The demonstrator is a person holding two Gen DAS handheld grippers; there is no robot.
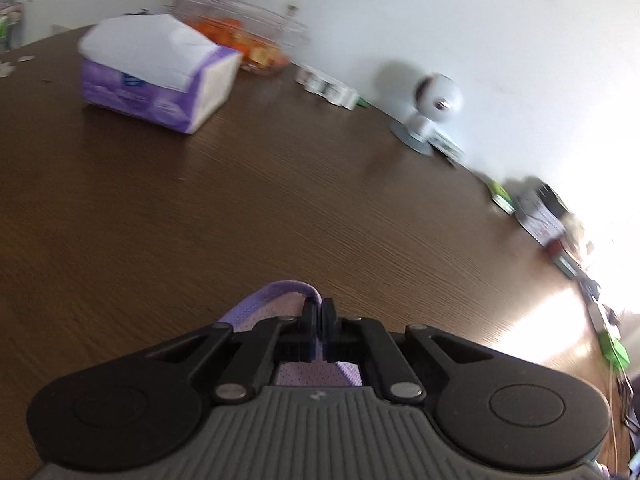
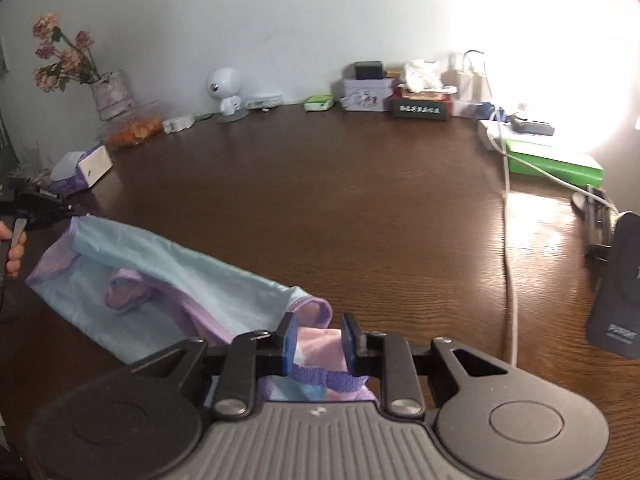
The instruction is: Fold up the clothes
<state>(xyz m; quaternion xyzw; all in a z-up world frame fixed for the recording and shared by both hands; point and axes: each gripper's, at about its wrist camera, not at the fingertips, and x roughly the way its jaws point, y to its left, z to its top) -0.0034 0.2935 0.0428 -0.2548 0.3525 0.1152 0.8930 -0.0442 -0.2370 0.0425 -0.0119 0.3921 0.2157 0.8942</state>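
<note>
Left wrist view first: my left gripper (image 1: 319, 316) sits at the bottom centre of the frame, jaws pressed together on the purple hem of the garment (image 1: 276, 300), which pokes out just left of the fingertips and shows again below them. The dark wooden table (image 1: 240, 208) fills the middle. Upper left, a purple tissue pack (image 1: 156, 76), with a glass bowl of orange snacks (image 1: 256, 44) right behind it. A small white camera (image 1: 436, 108) stands against the wall, centre right. Everything is a bit blurred.

Over to the right wrist view: my right gripper (image 2: 319, 340) is at the bottom centre, jaws spread apart, blue pads either side of the garment's pink and purple end, not pinching it. The garment (image 2: 168, 288), pale blue with purple trim, stretches from there toward the left edge, where my left gripper (image 2: 76, 211) holds its far corner. A vase of dried flowers (image 2: 110, 94) stands upper left, and a white cable (image 2: 510, 240) runs down the right side.
</note>
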